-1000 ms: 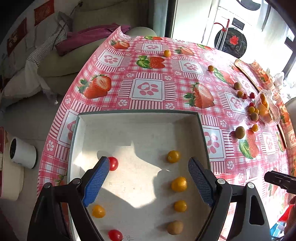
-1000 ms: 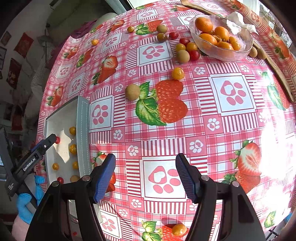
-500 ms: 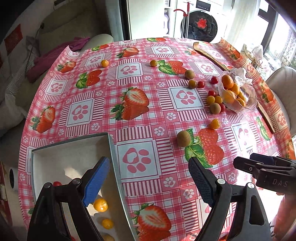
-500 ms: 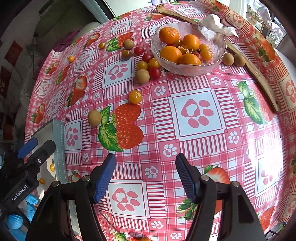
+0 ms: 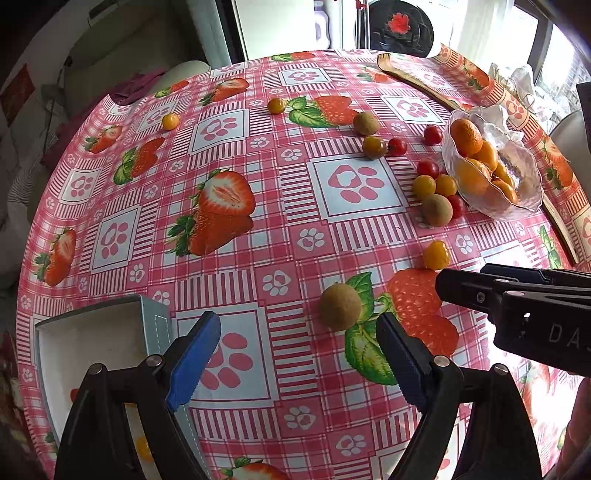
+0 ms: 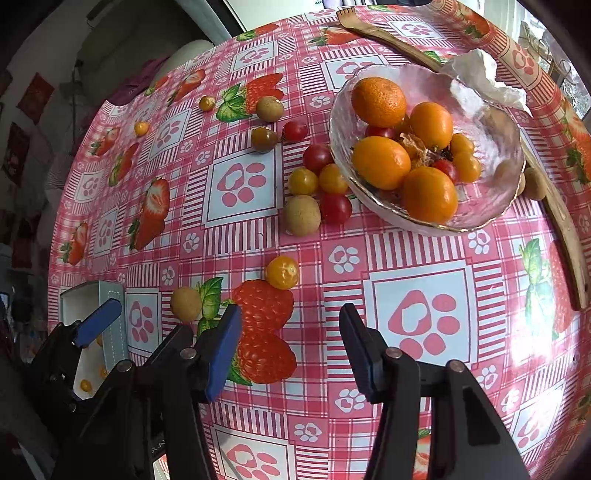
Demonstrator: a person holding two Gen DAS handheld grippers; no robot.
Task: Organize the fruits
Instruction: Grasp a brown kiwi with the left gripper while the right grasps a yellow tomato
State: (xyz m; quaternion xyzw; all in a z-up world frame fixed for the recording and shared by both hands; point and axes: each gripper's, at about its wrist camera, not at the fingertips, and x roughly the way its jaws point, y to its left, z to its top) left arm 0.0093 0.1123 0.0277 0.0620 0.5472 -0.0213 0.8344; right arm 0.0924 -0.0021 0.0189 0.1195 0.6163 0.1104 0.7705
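Left wrist, open left gripper (image 5: pixel 297 354), perhaps above longan (image 5: pixel 340 306)

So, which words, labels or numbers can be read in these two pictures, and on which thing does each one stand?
"DA": white letters on the black body of the right tongs, seen from the left wrist camera; the edge of the picture cuts off the rest.
Red hangings on the wall: too small and blurred to read.
White bottle in the background: its label is too blurred to read.
Tablecloth, glass bowl, white tray: no writing, only pictures.
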